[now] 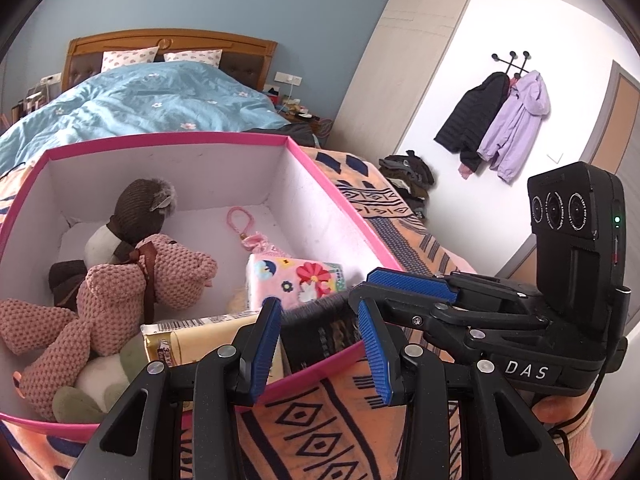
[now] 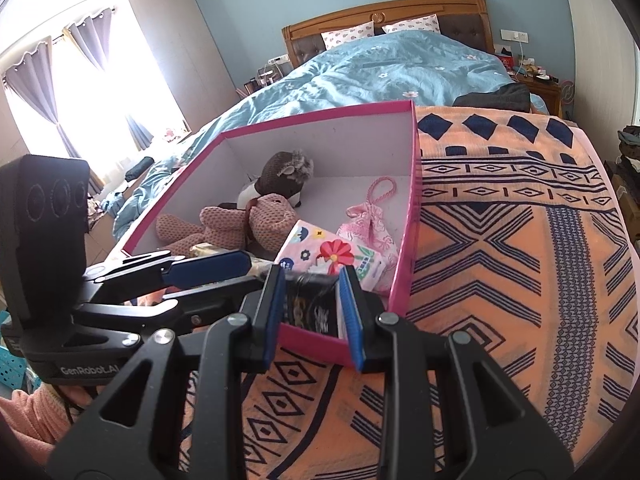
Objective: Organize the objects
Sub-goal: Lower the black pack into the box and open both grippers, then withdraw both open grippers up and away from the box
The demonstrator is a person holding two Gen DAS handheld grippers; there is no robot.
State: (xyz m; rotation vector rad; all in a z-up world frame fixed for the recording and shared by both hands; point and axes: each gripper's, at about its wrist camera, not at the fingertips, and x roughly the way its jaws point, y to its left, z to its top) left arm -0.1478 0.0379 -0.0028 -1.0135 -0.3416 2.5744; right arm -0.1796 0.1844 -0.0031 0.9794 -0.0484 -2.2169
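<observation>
A pink-rimmed white box point(image 1: 224, 138) point(image 2: 414, 184) sits on the patterned blanket. Inside lie a pink knitted plush point(image 1: 116, 292) point(image 2: 232, 220), a brown hedgehog plush point(image 1: 140, 208) point(image 2: 286, 174), a pink floral tissue pack point(image 1: 296, 280) point(image 2: 332, 256), a pink pouch with cord point(image 2: 366, 224) point(image 1: 252, 240) and a cream packet point(image 1: 200, 340). My right gripper point(image 2: 312, 316) is shut on a dark packet point(image 2: 308, 308) point(image 1: 320, 328) over the box's near corner. My left gripper point(image 1: 318, 348) is open at the near rim, beside the dark packet.
The orange and navy patterned blanket point(image 2: 500, 260) covers the bed's foot. A blue quilt point(image 2: 392, 72) and wooden headboard point(image 2: 384, 16) lie beyond the box. Coats point(image 1: 496, 120) hang on the right wall over a clothes pile point(image 1: 408, 172). Curtained window point(image 2: 72, 92) at left.
</observation>
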